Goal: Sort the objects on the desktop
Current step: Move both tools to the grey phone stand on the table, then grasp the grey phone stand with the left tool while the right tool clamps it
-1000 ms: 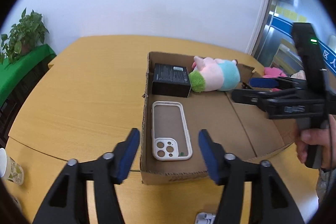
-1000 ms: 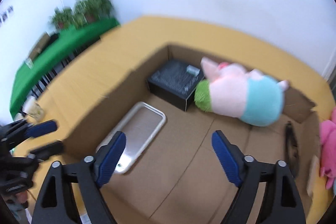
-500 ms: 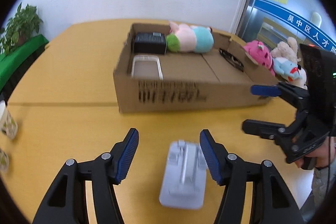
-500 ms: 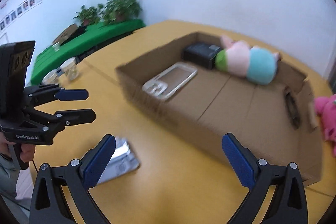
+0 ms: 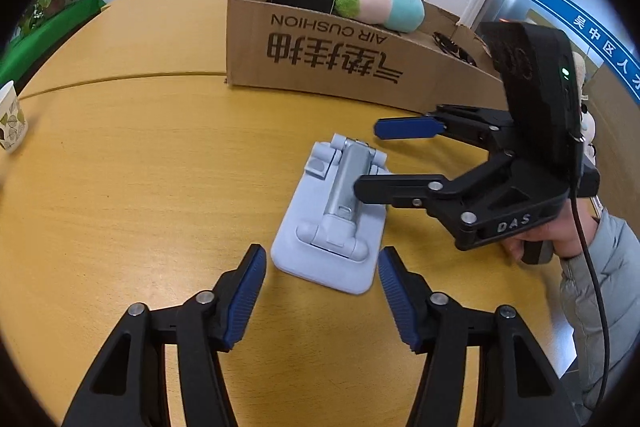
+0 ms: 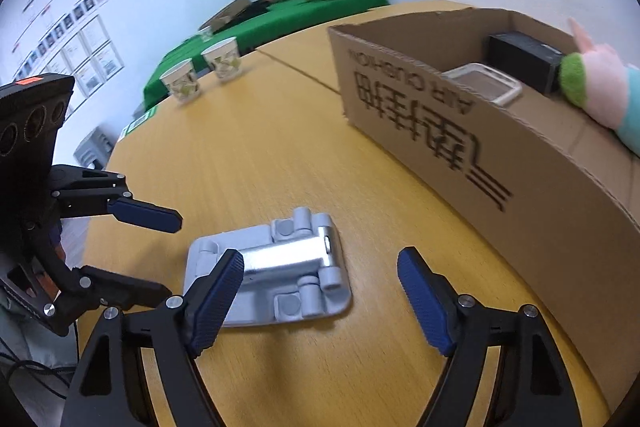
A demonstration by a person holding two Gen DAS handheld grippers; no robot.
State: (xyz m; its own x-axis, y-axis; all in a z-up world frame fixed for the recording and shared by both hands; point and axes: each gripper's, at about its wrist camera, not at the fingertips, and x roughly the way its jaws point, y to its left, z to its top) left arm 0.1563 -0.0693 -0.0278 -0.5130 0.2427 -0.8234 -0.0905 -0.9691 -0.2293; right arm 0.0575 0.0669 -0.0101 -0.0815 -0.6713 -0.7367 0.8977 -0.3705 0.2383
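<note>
Just short of the grey phone stand (image 5: 332,219), the left tongs (image 5: 320,301) hang part-open and closing, gripping nothing. The stand lies flat on the table (image 5: 140,163). Over its right side, the right tongs (image 5: 384,157) are closing, also empty. Beyond the stand sits the cardboard box (image 5: 332,59), holding a plush toy (image 5: 380,5).

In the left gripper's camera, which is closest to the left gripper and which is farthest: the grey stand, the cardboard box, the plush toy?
1. Grey stand, on the table just ahead of the left gripper.
2. Cardboard box, farther back.
3. Plush toy, inside the box at its far side.
</note>
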